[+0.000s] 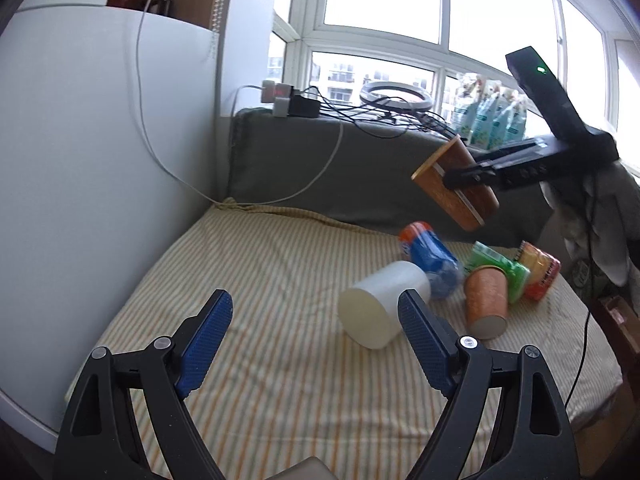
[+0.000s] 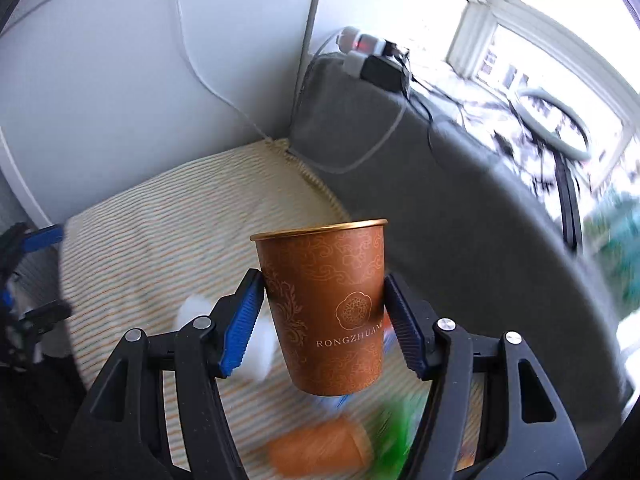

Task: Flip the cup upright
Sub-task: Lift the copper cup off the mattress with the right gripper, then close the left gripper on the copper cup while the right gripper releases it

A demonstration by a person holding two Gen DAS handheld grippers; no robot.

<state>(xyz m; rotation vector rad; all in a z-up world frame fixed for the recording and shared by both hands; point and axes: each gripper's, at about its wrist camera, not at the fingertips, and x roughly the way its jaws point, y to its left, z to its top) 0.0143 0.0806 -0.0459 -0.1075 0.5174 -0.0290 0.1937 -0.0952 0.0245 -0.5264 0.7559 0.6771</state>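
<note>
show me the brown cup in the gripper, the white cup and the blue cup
brown cup (image 2: 332,312), right wrist view, printed side wall
white cup (image 1: 374,310), left wrist view, flat base end
blue cup (image 1: 430,252), left wrist view, side wall

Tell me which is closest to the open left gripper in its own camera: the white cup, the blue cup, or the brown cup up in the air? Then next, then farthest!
From the left gripper:
1. White cup, lying on its side right by the right fingertip.
2. Blue cup, lying just behind the white one.
3. Brown cup, farthest, held in the air by the right gripper.
</note>
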